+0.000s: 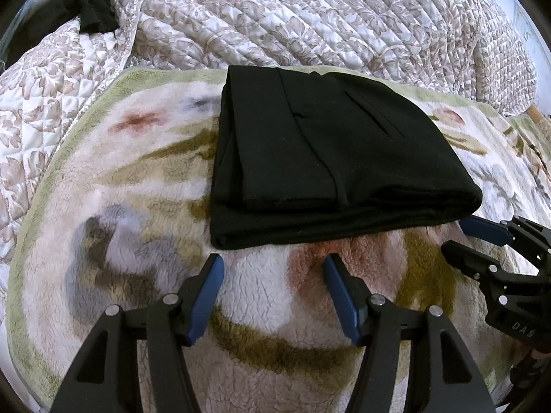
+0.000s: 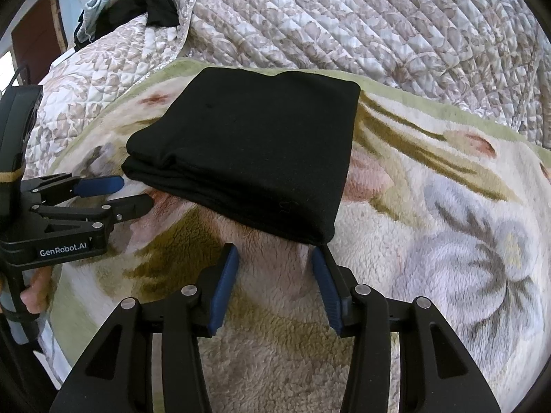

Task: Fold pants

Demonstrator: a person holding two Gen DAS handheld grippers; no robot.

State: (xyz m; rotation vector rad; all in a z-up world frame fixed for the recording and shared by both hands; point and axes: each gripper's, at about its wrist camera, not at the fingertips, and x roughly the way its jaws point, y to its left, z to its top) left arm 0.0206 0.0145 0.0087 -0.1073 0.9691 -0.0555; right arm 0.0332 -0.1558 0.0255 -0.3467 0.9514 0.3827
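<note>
On top of the bed lies a quilted cover (image 1: 344, 17) with a leafy print, and over it a fluffy flower blanket (image 1: 137, 206). The black pants (image 1: 310, 158) rest on that blanket, near its far edge, folded up into a thick, neat block.

The pants lie just ahead of both tools, a bit farther up the bed. The block's long side runs across, from left to right, so its near edge faces the tools. The left hand-held gripper (image 1: 273, 265) sits in front of the near left corner, close to it but not touching. The right hand-held gripper (image 2: 275, 251) sits right by the near right corner, and it looks like the nearer one. Both have their blue pads spread apart with nothing between them, only blanket.

The pants look soft and dark, with a few layers stacked up. A seam and a pocket slit show on the top layer. The edges line up well, so the folding looks almost done or all done. A small black cloth (image 2: 158, 3) lies far back.
</note>
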